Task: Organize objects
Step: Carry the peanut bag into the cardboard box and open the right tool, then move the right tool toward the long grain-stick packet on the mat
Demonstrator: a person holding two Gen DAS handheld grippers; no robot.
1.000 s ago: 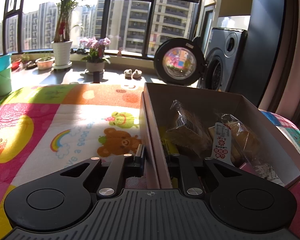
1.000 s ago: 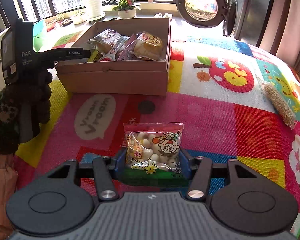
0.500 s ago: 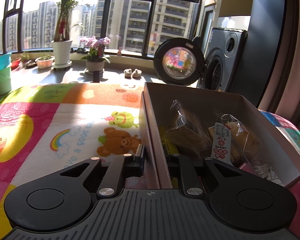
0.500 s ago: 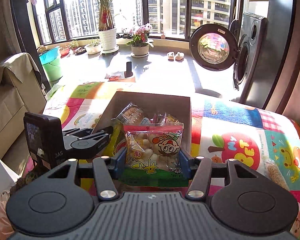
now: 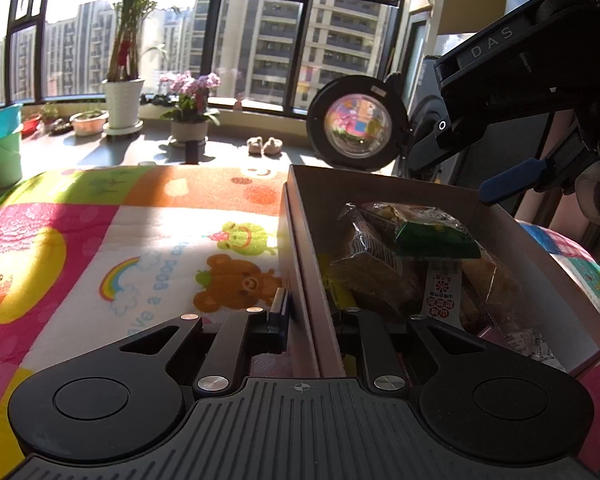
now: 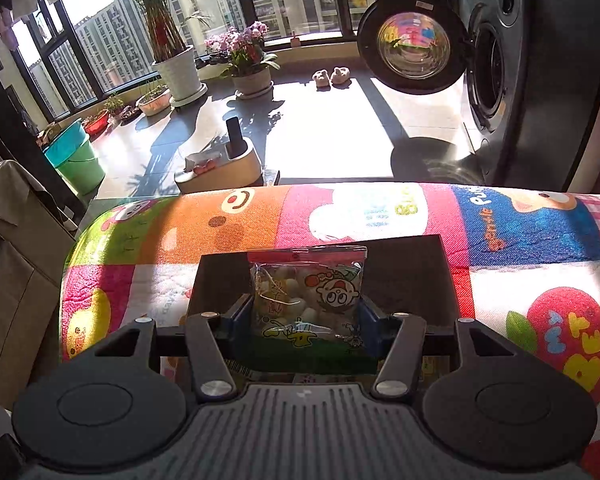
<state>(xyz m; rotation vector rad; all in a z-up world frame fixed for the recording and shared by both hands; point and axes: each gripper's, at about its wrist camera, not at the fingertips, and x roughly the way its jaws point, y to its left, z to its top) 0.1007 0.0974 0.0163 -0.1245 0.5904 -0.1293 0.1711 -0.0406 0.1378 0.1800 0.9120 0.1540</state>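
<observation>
While fingers open, snack bag hides box (contents unseen).

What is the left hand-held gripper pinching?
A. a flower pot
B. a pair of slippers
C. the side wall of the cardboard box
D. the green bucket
C. The left hand-held gripper has one finger outside and one inside the cardboard box, shut on its side wall.

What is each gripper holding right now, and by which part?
The left gripper is shut on the near wall of the brown cardboard box. The right gripper, jaws opening, has the clear cartoon-printed snack bag between them by its side edges.
</observation>
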